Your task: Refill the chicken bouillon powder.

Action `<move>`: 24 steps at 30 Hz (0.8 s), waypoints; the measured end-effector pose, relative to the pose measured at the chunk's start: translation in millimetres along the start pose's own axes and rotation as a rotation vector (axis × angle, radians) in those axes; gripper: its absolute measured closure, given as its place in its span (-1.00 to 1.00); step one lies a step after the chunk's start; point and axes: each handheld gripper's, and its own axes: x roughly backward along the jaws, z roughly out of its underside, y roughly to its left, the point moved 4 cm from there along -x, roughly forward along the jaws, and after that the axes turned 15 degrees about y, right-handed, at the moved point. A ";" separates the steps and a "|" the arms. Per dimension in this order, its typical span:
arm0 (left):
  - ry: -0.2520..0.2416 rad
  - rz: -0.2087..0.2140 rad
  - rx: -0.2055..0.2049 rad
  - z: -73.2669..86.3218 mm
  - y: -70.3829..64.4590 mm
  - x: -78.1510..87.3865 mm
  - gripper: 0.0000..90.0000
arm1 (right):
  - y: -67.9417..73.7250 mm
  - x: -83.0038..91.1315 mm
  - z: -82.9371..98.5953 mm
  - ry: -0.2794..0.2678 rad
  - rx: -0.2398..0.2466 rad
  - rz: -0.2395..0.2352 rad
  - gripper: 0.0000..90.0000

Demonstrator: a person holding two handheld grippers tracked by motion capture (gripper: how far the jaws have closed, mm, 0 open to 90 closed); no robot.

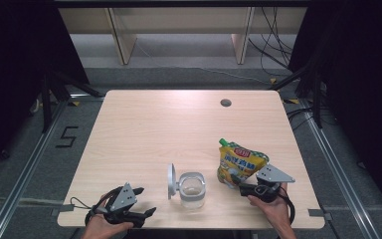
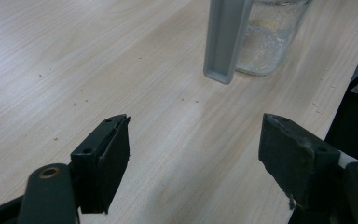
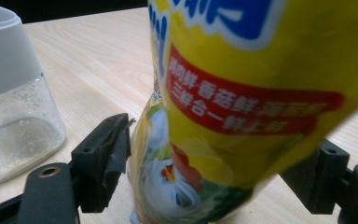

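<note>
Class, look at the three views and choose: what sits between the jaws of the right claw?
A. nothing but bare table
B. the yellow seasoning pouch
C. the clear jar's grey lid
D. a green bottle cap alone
B: in the right gripper view the yellow seasoning pouch stands between the jaws of the right claw.

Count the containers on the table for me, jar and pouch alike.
2. A clear jar with its grey lid flipped open stands near the front edge; a yellow pouch stands to its right, between the right hand-held gripper jaws.
</note>
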 end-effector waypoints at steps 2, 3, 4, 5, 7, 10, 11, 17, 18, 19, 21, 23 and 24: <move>-0.003 0.006 0.000 -0.1 -0.5 0.1 -0.46 | 2.0 -0.7 0.6 0.009 -0.022 0.003 -0.45; -0.003 0.006 0.000 0.0 -0.5 0.0 -0.46 | 2.3 -0.8 -0.2 0.002 -0.040 0.000 -0.44; -0.003 0.007 -0.001 0.0 -0.5 0.0 -0.46 | -0.9 -3.2 -1.7 -0.025 0.003 0.002 -0.44; -0.004 0.008 0.000 0.1 -0.8 -0.2 -0.46 | 3.4 -1.9 0.5 0.016 -0.042 -0.027 -0.43; 0.002 0.006 0.003 0.5 -1.3 -0.5 -0.46 | 2.7 -2.4 0.6 0.019 -0.047 -0.026 -0.42; -0.001 0.011 0.004 0.3 -1.8 -1.1 -0.46 | 1.3 -3.2 -0.1 0.005 -0.062 -0.026 -0.42; -0.011 0.011 0.005 0.1 -2.2 -1.8 -0.46 | 1.0 -3.6 -0.5 0.000 -0.057 -0.025 -0.42; 0.022 0.011 -0.015 0.9 -2.2 -1.5 -0.46 | 1.6 -8.8 -2.7 -0.031 -0.076 -0.043 -0.37; 0.008 0.028 -0.001 0.1 -4.5 -1.9 -0.46 | 1.4 -9.8 -3.1 -0.038 -0.083 -0.046 -0.36; 0.007 0.028 -0.004 0.1 -4.8 -2.0 -0.46 | 1.4 -9.8 -3.1 -0.038 -0.083 -0.046 -0.36; 0.015 0.014 -0.018 0.6 -3.9 -2.0 -0.46 | 2.6 -11.3 -2.1 -0.025 -0.105 -0.057 -0.36; 0.021 0.022 -0.019 0.8 -3.5 -2.7 -0.46 | -1.0 -15.5 -3.7 -0.064 -0.062 -0.046 -0.34; 0.021 0.021 -0.020 0.9 -3.4 -2.6 -0.46 | -1.8 -15.4 -4.0 -0.065 -0.069 -0.034 -0.33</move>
